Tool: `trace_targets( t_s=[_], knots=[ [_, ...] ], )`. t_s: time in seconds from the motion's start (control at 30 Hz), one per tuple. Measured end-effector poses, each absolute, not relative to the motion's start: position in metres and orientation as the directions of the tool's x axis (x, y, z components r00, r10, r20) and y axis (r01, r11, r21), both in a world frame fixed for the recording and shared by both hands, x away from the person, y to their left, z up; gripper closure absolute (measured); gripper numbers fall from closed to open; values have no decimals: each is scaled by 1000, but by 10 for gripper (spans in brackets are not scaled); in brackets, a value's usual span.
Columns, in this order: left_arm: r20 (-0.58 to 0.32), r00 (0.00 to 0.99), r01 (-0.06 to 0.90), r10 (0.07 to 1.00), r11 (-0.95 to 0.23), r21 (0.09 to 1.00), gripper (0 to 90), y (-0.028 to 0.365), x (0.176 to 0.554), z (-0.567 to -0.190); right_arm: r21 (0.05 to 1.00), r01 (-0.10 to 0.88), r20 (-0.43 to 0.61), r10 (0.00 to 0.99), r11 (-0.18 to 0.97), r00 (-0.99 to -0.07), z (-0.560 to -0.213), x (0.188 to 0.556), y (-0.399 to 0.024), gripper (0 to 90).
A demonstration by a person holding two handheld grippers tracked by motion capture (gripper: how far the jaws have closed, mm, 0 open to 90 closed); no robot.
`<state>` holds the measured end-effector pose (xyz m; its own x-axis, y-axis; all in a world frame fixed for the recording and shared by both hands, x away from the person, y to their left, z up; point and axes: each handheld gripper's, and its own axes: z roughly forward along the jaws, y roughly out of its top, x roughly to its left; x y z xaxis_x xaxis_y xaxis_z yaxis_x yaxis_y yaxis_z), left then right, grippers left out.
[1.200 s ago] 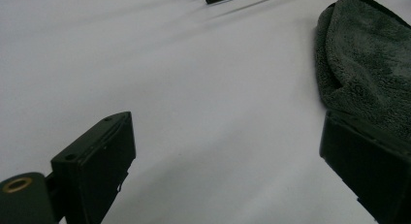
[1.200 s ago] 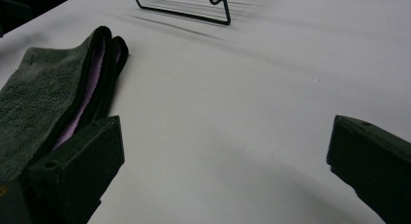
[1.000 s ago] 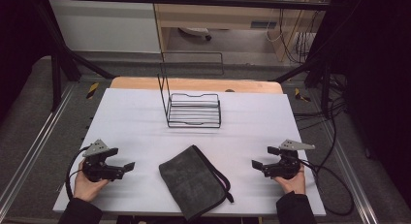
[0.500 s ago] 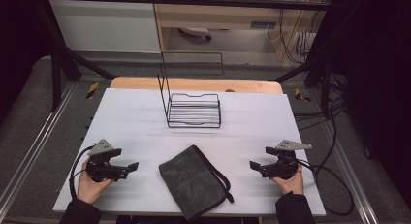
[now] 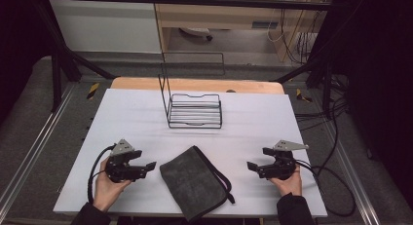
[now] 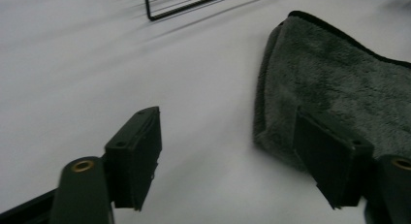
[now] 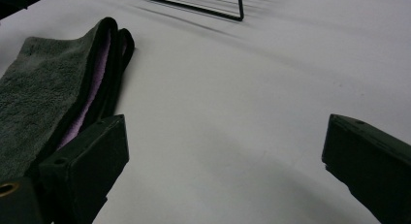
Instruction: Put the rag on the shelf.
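Cloth (image 5: 195, 182) lies folded at the near middle of the table (image 5: 122, 108), between the two grippers, set at a slant so a corner faces each hand; that probably makes its edges easy to reach from either side. It is dark grey and fleecy with a black border, and a purple inner layer shows along the fold. The left gripper (image 5: 150, 165) sits just beside its left edge, jaws apart with nothing between them, though they have just been closing. The right gripper (image 5: 252, 165) waits a little off the right corner, jaws wide and empty. Farther back stands a wire rack (image 5: 195, 109), likely the cloth's destination.
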<state>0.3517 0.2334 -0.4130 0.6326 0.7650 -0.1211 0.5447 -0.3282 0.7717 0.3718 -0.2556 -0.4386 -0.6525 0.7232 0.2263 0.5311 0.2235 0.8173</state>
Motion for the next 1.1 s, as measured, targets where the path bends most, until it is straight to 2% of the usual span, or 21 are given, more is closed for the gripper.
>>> trace_targets(
  t_s=[0.03, 0.13, 0.2, 0.23, 0.33, 0.4, 0.47, 0.57, 0.7, 0.77, 0.83, 0.93, 0.97, 1.0, 1.1],
  knots=[
    [-120, 635, 546, 763, -334, 768, 304, 230, 352, -413, 817, 531, 226, 723, 224, -653, -439, 372, -256, 51],
    [-138, 650, 555, 747, -342, 758, 443, 218, 353, -414, 821, 521, 229, 702, 232, -674, -435, 368, -245, 103],
    [-132, 664, 555, 736, -366, 747, 471, 210, 354, -416, 824, 515, 227, 696, 235, -681, -434, 367, -242, 115],
    [-126, 665, 557, 736, -377, 740, 535, 206, 354, -418, 815, 526, 242, 682, 243, -690, -432, 364, -234, 156],
    [-113, 672, 562, 732, -405, 721, 625, 199, 354, -423, 823, 500, 226, 652, 269, -724, -428, 359, -220, 209],
    [-127, 674, 570, 728, -404, 715, 661, 198, 353, -426, 824, 496, 224, 646, 275, -730, -427, 357, -215, 223],
    [-134, 676, 578, 724, -408, 707, 700, 198, 353, -429, 817, 491, 218, 625, 304, -750, -426, 351, -201, 279],
    [-138, 674, 586, 726, -411, 698, 722, 197, 353, -432, 808, 494, 220, 612, 322, -759, -427, 348, -191, 318],
    [-107, 667, 587, 738, -430, 686, 757, 194, 351, -435, 788, 483, 215, 564, 382, -797, -432, 340, -170, 462],
    [-92, 667, 583, 740, -440, 683, 762, 193, 351, -436, 785, 486, 224, 555, 384, -801, -433, 339, -166, 490],
    [-91, 664, 587, 742, -442, 679, 778, 193, 350, -437, 775, 499, 248, 541, 388, -804, -439, 337, -159, 559],
    [-93, 661, 589, 744, -438, 679, 794, 192, 350, -438, 758, 510, 252, 539, 406, -804, -444, 337, -154, 597],
    [-95, 660, 591, 745, -436, 679, 798, 192, 350, -438, 745, 510, 236, 545, 430, -805, -447, 336, -151, 665],
    [-94, 660, 590, 745, -437, 679, 798, 192, 350, -438, 745, 510, 236, 545, 430, -805, -447, 336, -151, 665],
    [-106, 653, 600, 750, -427, 677, 808, 192, 350, -438, 752, 504, 234, 541, 425, -807, -447, 334, -149, 782]
  ],
)
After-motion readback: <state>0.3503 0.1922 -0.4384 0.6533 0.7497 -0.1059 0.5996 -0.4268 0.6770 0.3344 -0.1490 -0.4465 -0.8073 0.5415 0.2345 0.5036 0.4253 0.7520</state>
